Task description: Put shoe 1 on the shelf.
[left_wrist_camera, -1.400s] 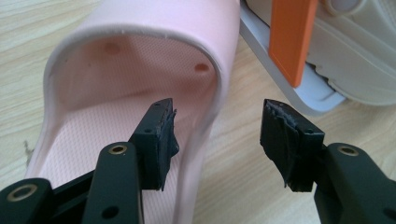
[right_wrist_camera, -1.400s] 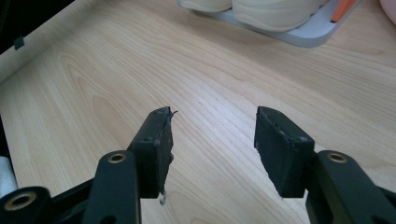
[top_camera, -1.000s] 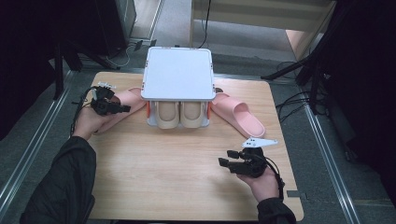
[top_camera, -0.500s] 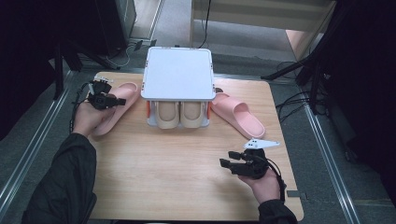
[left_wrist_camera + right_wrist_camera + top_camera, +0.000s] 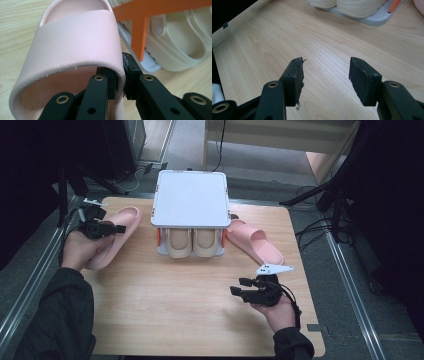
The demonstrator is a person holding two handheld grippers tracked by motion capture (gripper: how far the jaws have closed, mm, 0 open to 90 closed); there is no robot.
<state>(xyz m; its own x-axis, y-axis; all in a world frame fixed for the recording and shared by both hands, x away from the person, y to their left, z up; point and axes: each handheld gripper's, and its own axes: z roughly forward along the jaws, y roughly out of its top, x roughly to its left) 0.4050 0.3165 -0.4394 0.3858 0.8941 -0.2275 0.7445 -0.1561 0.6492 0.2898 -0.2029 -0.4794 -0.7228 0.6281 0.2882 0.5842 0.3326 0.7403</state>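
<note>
Your left tongs (image 5: pixel 119 79) are pinching the pink slide's (image 5: pixel 112 236) strap edge left of the rack (image 5: pixel 190 205), lifting it clear; your right tongs (image 5: pixel 325 77) are hanging released over the bench (image 5: pixel 165 310).

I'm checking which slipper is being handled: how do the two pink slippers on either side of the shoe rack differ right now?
The left pink slipper is clamped at its strap edge by the left gripper, while the right pink slipper lies untouched on the table. The left one's toe points toward the rack; the right one angles away from it. Both are the same pale pink slide style, and the right gripper hovers open, apart from both.
</note>
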